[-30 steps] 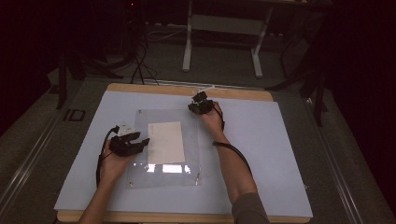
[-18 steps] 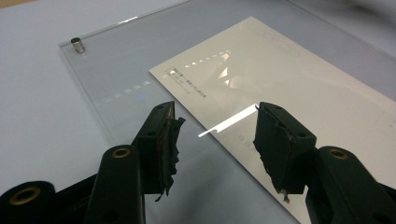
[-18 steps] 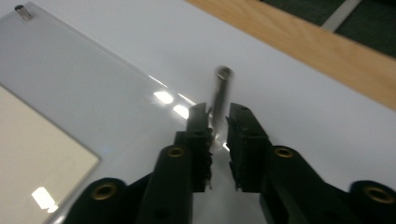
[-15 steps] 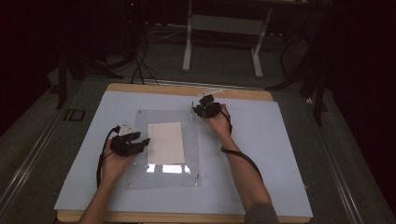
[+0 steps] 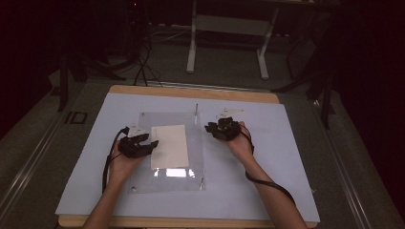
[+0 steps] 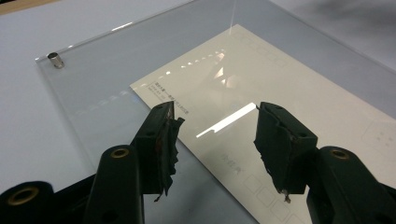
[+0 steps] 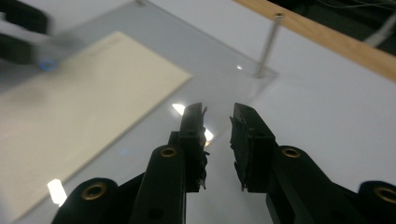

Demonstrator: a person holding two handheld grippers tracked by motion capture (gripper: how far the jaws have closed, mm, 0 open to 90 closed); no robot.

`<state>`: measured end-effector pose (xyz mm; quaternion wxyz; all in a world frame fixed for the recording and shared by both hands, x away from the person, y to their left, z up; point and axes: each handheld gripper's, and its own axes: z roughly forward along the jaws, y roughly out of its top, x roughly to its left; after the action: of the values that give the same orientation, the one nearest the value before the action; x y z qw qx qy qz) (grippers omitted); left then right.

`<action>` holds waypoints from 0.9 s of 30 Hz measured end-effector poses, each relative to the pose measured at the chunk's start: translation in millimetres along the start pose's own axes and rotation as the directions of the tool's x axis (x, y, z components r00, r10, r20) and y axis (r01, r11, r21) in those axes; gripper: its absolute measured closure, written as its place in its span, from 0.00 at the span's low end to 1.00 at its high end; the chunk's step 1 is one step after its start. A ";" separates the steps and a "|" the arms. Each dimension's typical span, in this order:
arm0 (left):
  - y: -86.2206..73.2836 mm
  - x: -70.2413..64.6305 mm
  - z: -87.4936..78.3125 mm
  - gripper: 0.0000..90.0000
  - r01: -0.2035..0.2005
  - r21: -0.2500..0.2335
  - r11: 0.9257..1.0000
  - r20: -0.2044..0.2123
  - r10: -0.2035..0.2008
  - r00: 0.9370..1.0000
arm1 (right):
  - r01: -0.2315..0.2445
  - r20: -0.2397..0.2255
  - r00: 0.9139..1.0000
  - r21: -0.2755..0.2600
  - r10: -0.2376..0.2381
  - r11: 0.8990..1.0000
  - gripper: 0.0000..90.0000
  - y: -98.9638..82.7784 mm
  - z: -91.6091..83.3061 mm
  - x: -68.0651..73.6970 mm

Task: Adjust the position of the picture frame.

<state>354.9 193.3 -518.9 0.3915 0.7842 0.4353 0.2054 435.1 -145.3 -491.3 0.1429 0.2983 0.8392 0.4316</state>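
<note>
A clear acrylic plate [image 5: 196, 152] [image 6: 93, 84] [image 7: 219, 65] lies flat on the pale mat, and a cream printed sheet [image 5: 169, 145] [image 6: 289, 79] [image 7: 79, 107] lies at it. At the plate's far right corner a thin metal post [image 5: 196, 112] [image 7: 268, 44] stands upright. My right gripper [image 5: 215, 129] [image 7: 217, 109] hovers at the plate's right edge, nearer than the post; its jaws have just been opening and nothing is between them. At the sheet's left edge my left gripper [image 5: 150, 143] [image 6: 215, 112] is open wide, holding nothing.
A short metal stud [image 6: 56, 59] sits at another corner of the plate. The mat [image 5: 286, 157] covers a wood-edged table [image 5: 191, 92]. Black cables trail from both hands. A desk frame [image 5: 227, 43] and floor cables lie beyond the far edge.
The right hand has drawn back from the plate's far right corner toward the person, leaving the thin post standing there. The left hand has stayed put.
</note>
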 end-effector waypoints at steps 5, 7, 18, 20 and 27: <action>-2.3 1.0 -3.9 0.53 -0.003 -0.003 1.000 -0.009 0.003 1.000 | -0.001 -0.046 0.999 -0.024 0.000 1.000 0.83 -14.1 -11.0 18.9; -3.0 2.4 -4.0 0.53 0.006 -0.006 1.000 -0.010 -0.006 1.000 | 0.011 -0.054 0.998 -0.020 -0.012 1.000 0.83 -19.9 -15.0 27.3; -4.3 -0.1 0.5 0.53 -0.004 0.011 1.000 -0.008 0.004 1.000 | 0.008 -0.135 0.991 -0.060 -0.016 0.998 0.83 -48.8 -39.8 60.7; -4.4 -0.2 0.8 0.53 -0.005 0.011 1.000 -0.007 0.005 1.000 | 0.012 -0.150 0.989 -0.047 -0.019 0.999 0.83 -54.8 -43.9 68.1; -4.9 1.0 -0.1 0.53 -0.001 0.010 1.000 -0.009 0.001 1.000 | 0.039 -0.170 0.985 -0.013 -0.041 0.999 0.86 -65.3 -51.3 76.6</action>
<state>352.8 195.7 -522.8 0.3855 0.7854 0.4378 0.2070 325.1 -159.7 -512.8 0.0807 0.2426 0.8522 0.4564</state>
